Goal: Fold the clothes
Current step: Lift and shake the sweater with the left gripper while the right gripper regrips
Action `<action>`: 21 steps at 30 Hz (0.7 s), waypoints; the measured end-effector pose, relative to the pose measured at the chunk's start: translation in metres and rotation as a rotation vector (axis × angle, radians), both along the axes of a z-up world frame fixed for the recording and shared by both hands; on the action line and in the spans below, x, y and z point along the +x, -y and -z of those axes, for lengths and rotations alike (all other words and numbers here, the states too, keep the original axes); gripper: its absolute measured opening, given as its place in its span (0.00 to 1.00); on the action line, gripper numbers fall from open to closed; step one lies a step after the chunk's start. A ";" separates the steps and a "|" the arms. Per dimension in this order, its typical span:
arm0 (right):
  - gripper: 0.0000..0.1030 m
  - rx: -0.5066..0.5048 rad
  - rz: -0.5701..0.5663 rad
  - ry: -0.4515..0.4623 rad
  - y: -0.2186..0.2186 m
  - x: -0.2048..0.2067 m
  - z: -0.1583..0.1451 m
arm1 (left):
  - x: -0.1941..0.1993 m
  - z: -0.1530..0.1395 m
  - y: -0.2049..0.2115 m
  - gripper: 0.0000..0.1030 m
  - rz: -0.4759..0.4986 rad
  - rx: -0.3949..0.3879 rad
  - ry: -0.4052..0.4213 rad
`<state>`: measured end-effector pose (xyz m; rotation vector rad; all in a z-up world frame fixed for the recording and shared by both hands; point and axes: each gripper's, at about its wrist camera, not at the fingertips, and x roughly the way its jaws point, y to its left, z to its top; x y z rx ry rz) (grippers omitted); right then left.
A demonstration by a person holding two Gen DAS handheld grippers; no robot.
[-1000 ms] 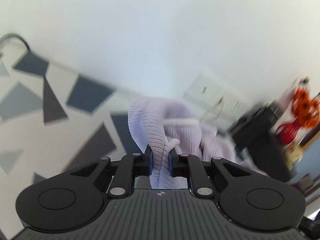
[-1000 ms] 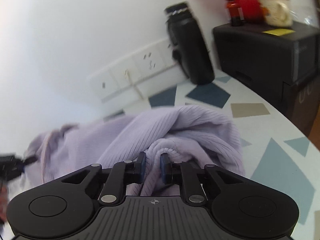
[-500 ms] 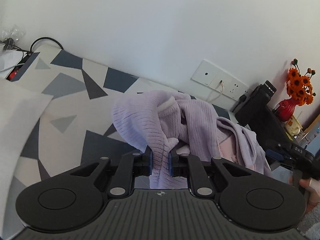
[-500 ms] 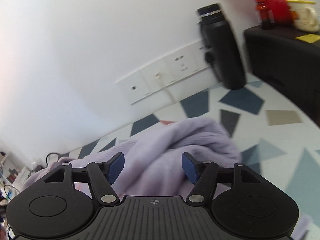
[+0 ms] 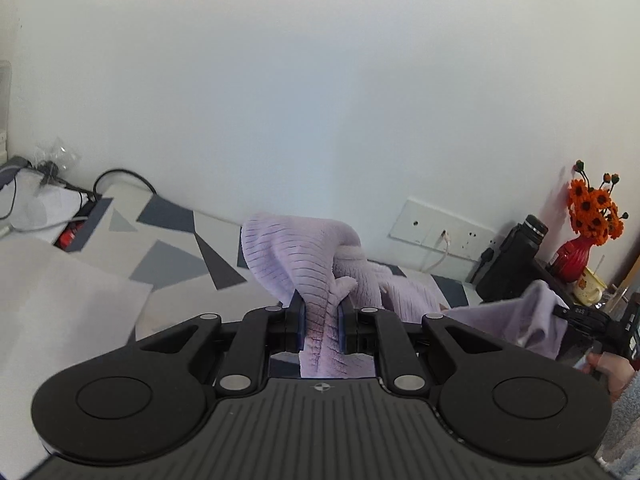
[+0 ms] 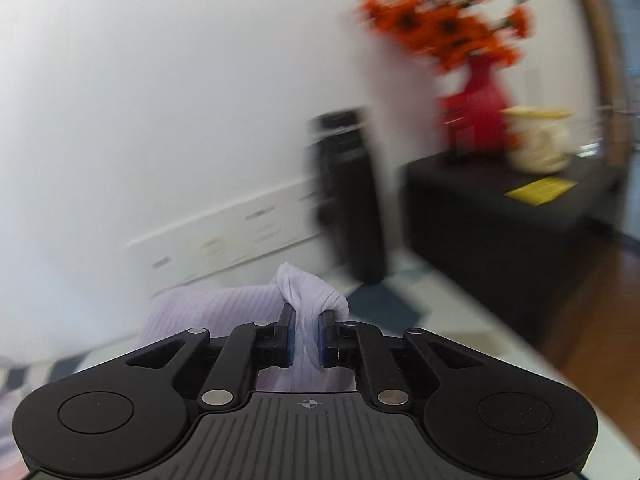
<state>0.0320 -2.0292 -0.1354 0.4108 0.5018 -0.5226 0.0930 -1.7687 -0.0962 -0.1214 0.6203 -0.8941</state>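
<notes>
Left tool clamped on a fold of the lilac ribbed sweater; right tool clamped on another bunched fold, above the patterned surface

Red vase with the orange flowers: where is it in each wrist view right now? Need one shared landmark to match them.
Left wrist: red vase sits small at the far right edge, on the dark cabinet past the black bottle.
Right wrist: red vase looms large and motion-blurred at upper right, beside a cream mug.
Shared landmark: the white wall socket strip, just left of the black bottle.
</notes>
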 end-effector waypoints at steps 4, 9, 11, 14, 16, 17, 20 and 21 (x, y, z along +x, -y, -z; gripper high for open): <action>0.12 0.038 0.018 -0.155 0.018 -0.014 0.023 | -0.007 -0.008 0.000 0.14 0.020 0.022 0.067; 0.54 0.035 0.051 -0.305 0.008 -0.024 0.050 | -0.011 -0.004 0.004 0.14 0.037 0.008 0.048; 0.58 -0.003 0.104 -0.284 -0.006 -0.029 0.045 | -0.010 -0.004 0.004 0.14 0.037 0.001 0.039; 0.58 -0.047 0.130 -0.222 -0.020 -0.033 0.027 | -0.013 -0.005 0.002 0.14 0.053 0.000 0.047; 0.61 -0.095 0.113 -0.173 -0.022 -0.029 0.009 | -0.016 -0.004 0.002 0.14 0.065 0.002 0.050; 0.65 -0.116 0.099 -0.146 -0.023 -0.026 -0.002 | -0.018 -0.003 0.002 0.14 0.065 0.006 0.050; 0.75 -0.129 0.043 -0.064 -0.032 -0.014 -0.024 | -0.021 0.003 0.001 0.14 0.063 0.013 0.036; 0.80 -0.132 0.024 -0.054 -0.035 -0.008 -0.029 | -0.022 0.005 0.000 0.15 0.062 0.014 0.029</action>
